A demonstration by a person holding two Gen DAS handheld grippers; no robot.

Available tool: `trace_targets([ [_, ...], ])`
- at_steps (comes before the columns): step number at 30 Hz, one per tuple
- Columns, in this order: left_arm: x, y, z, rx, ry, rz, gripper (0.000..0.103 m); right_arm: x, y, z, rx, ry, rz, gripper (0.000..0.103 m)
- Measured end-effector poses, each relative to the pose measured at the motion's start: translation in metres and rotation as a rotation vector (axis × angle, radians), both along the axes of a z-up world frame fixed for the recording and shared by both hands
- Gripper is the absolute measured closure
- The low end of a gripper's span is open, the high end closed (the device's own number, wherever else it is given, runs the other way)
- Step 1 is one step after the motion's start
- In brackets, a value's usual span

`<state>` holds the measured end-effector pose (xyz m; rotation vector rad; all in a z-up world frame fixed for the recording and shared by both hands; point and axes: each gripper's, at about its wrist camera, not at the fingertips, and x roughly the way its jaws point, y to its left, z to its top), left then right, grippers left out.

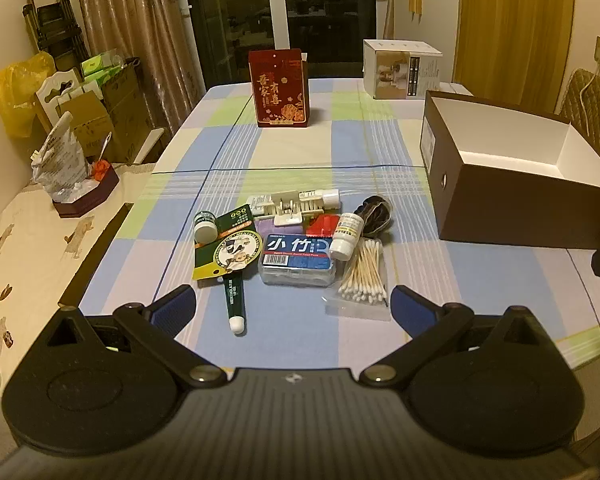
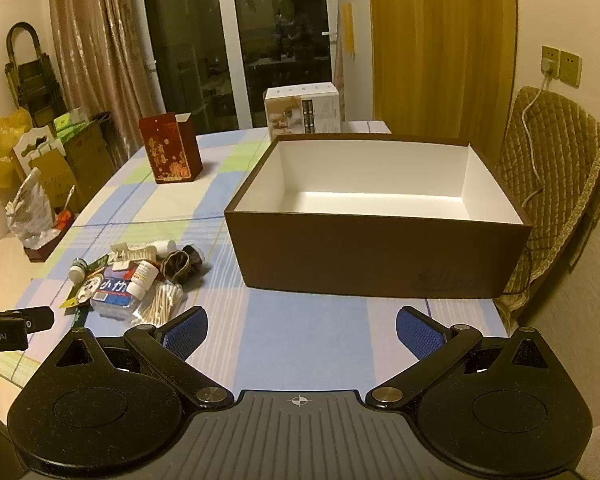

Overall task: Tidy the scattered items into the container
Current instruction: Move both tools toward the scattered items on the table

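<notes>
A heap of small items lies on the checked tablecloth: a green tube on its card (image 1: 230,256), a blue floss-pick box (image 1: 298,262), a bag of cotton swabs (image 1: 362,276), a white pill bottle (image 1: 347,235), a small jar (image 1: 205,227), a white plug (image 1: 290,208) and a dark cord bundle (image 1: 376,212). My left gripper (image 1: 294,308) hovers open just short of the heap, holding nothing. The brown box with a white inside (image 2: 376,248) stands open and empty ahead of my right gripper (image 2: 302,330), which is open. The heap (image 2: 136,280) lies to its left.
A red gift box (image 1: 281,88) and a white carton (image 1: 400,70) stand at the table's far end. A padded chair (image 2: 556,200) is right of the brown box. A side table with a bag and a tray (image 1: 76,188) is on the left.
</notes>
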<state>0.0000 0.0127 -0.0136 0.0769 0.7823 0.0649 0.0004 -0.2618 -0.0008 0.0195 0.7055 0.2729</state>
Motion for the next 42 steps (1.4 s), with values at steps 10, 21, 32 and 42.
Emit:
trace_targets([
  [10, 0.001, 0.005, -0.003, -0.003, 0.011, 0.010, 0.001, 0.002, 0.007, -0.005, -0.009, 0.005, 0.023, 0.000],
  [21, 0.002, 0.009, -0.008, 0.001, 0.025, 0.011, 0.001, 0.008, 0.017, -0.011, -0.019, 0.017, 0.050, 0.000],
  [32, 0.010, 0.037, -0.019, -0.007, 0.078, 0.017, 0.001, 0.021, 0.052, -0.022, -0.029, 0.072, 0.131, 0.000],
  [42, 0.026, 0.044, -0.025, -0.011, 0.082, -0.138, 0.008, 0.038, 0.077, -0.032, -0.030, 0.122, 0.127, 0.000],
])
